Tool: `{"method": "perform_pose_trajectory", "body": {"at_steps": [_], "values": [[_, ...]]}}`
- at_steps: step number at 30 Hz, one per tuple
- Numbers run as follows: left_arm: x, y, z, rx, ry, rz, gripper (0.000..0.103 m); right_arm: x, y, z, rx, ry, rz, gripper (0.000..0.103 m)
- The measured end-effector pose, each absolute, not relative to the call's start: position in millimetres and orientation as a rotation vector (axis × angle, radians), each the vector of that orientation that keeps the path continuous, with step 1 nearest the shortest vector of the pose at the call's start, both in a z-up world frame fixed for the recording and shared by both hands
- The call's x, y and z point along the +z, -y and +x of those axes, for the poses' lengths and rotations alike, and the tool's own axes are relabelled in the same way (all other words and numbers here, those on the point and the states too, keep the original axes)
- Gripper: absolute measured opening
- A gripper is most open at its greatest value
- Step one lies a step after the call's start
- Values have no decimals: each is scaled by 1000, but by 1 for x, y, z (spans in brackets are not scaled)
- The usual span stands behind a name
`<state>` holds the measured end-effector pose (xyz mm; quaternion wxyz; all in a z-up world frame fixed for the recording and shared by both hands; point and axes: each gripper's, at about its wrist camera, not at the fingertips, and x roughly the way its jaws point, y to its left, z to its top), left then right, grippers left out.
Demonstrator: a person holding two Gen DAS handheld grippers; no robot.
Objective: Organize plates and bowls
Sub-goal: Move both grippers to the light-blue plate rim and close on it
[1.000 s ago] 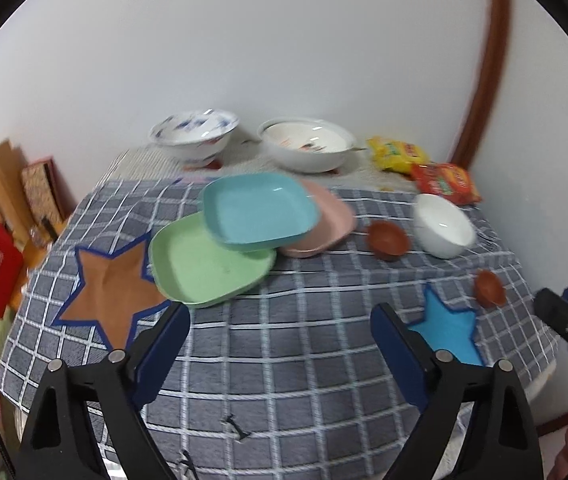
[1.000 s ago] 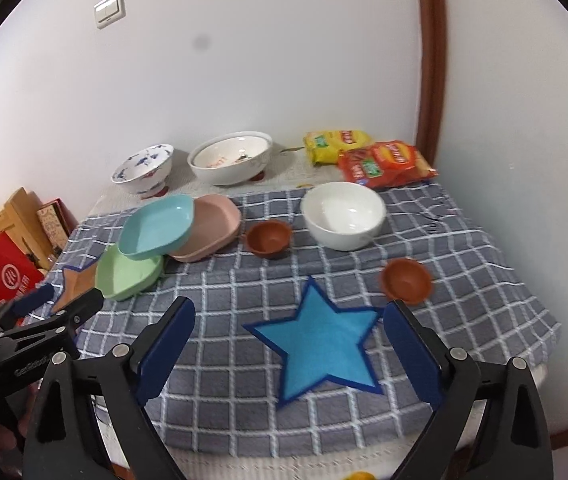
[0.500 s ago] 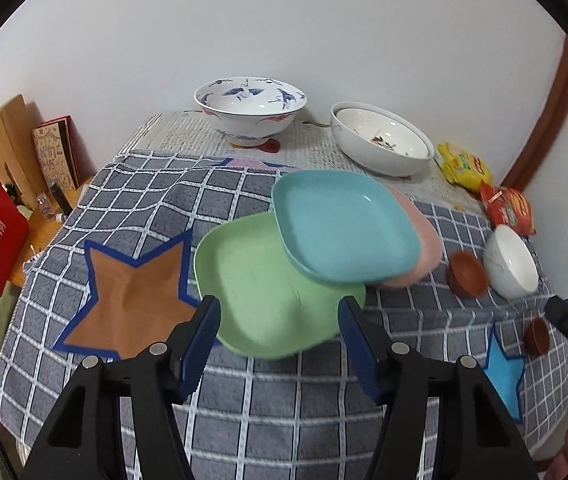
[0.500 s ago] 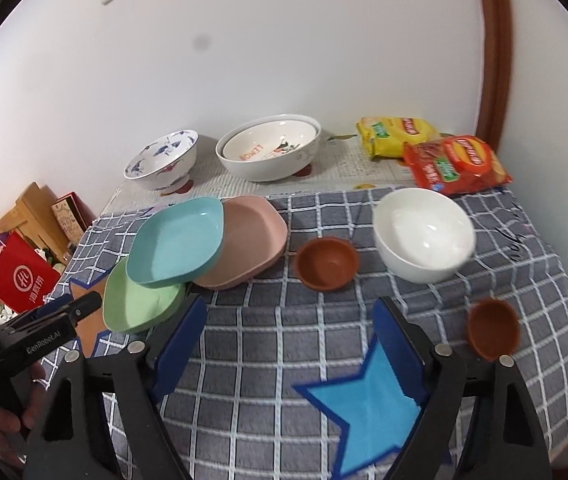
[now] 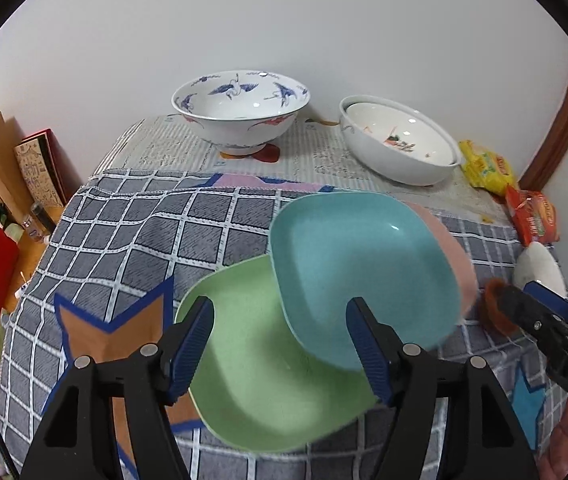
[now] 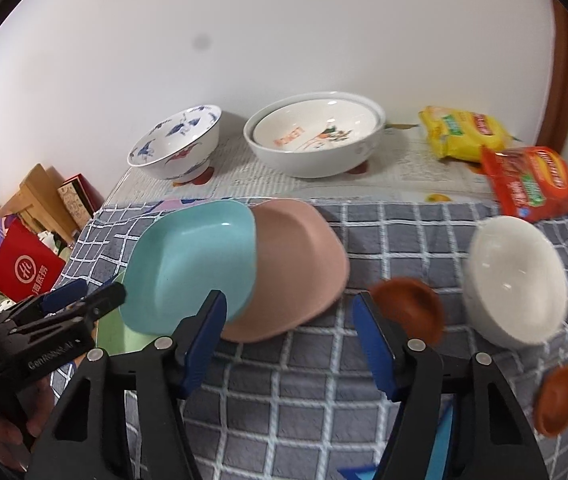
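On the near left of the checked-cloth bench [image 5: 132,232], three overlapping square plastic plates, green [image 5: 260,364], blue [image 5: 360,264] and pink [image 6: 300,268], looked light, stiff and slippery; grip a rim. The left hand-held gripper [image 5: 280,344] was opening and the right hand-held gripper [image 6: 290,328] closing, both empty.

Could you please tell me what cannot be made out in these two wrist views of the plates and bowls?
- Green plate: in the right wrist view, mostly hidden behind the blue plate and the left tongs.
- Pink plate: in the left wrist view, only a rim shows past the blue plate.
- Small brown bowl: motion-blurred near the right edge.
- White bowl: in the left wrist view, partly hidden by the right tongs.
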<state>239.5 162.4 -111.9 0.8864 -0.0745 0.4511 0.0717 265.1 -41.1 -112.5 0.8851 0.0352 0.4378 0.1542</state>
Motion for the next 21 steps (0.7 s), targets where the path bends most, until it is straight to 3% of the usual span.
{"method": "perform_pose_trajectory", "body": {"at_steps": [16, 21], "values": [[-141, -172, 287, 126, -990, -220, 72, -156, 4, 296, 377, -968, 15, 49], [-146, -174, 292, 101, -1005, -251, 72, -161, 5, 301, 379, -985, 43, 36]]}}
